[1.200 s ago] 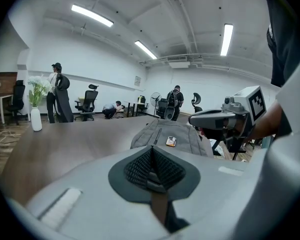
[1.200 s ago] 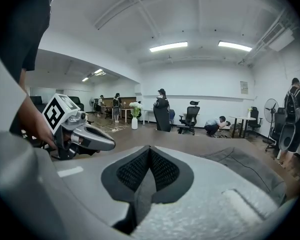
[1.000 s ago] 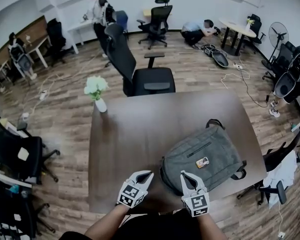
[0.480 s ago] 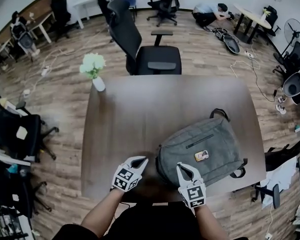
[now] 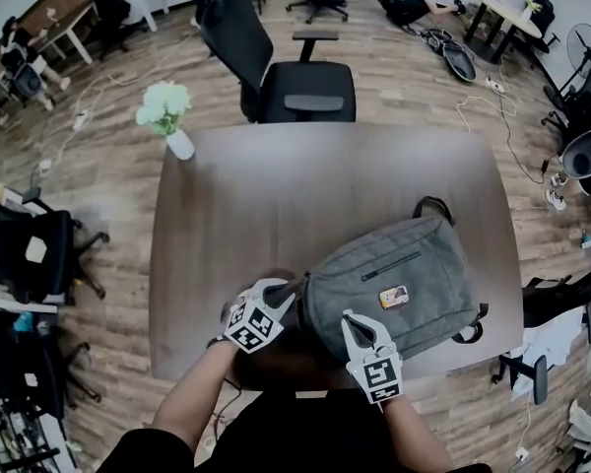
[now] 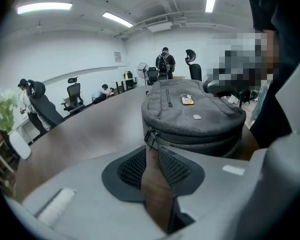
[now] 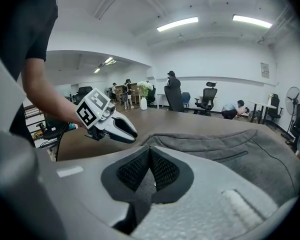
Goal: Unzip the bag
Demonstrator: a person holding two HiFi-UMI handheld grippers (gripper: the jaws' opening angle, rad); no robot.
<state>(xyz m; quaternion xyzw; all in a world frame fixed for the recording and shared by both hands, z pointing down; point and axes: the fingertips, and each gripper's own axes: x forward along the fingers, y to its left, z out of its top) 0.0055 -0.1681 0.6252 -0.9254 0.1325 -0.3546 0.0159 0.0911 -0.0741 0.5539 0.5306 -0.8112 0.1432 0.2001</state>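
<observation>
- The left gripper [image 6: 151, 153] sits low over the surface [image 5: 276, 195] at the bag's near-left corner. Its jaws are only slightly parted, and bare surface shows through the narrow gap, so it holds nothing.
- The zip pulls [image 6: 150, 134] hang straight ahead of that gripper's tips, just beyond them and level with the gap. I can't tell whether they touch the tips. This is the relation that counts: the pulls are dead in line with the left gripper, so I'd judge a short push forward and a pinch would catch them.
- From the pulls, the zip track [image 6: 200, 145] runs off to the left gripper's right, round the near end wall of the bag [image 5: 389, 289]. A pull would probably have to follow that curve.
- The bag lies flat on the surface with its front pocket facing up. It is ahead and to the right of the left gripper. Its long axis runs away from the person, slanting right, with the carry handle at the far end.
- The right gripper [image 7: 149, 151] is at the bag's near edge with grey fabric directly beneath and ahead of it. Its pads meet at the tips, and I see nothing caught between them.
- Of the 2, the left gripper is plainly nearer the pulls. The right one looks placed to steady the bag.
</observation>
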